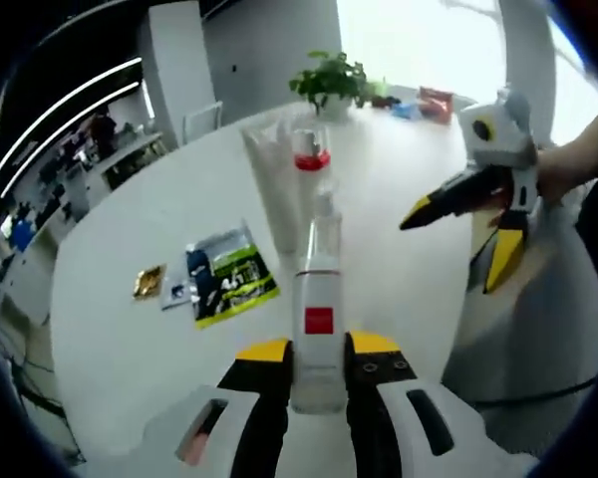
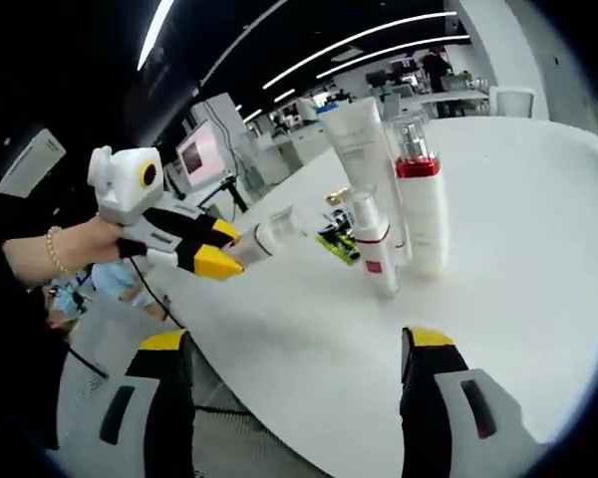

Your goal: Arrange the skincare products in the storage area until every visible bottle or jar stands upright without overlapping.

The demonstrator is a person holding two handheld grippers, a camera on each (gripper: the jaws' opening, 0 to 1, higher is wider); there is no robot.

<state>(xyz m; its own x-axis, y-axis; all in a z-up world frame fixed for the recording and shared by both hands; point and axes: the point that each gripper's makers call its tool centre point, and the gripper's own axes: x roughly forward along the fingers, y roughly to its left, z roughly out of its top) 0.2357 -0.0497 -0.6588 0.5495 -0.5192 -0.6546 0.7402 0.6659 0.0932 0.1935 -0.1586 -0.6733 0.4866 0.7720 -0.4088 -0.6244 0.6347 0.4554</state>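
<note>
- Left gripper: jaws clamped on the small clear bottle, the one with the red label. Bottle's long axis runs straight out along the jaws, cap end pointing away from the camera.
- In right gripper view the same gripper shows from the side: the bottle is lying close to horizontal in the grip, over the near edge of the white table.
- Group already upright on the table: white tube, red-collared bottle, small pump bottle, packed close together; can't tell if they touch.
- Held bottle is off to the side of that group, well apart.
- Right gripper: jaws wide apart, nothing between them, facing the standing group.
- My read: the left one needs a roughly quarter-turn wrist roll to get the base down, then set it on bare table beside the pump bottle.
- Risk: knocking the pump bottle over while setting down.
- Foil sachets lie flat further along the table, out of the way.
</note>
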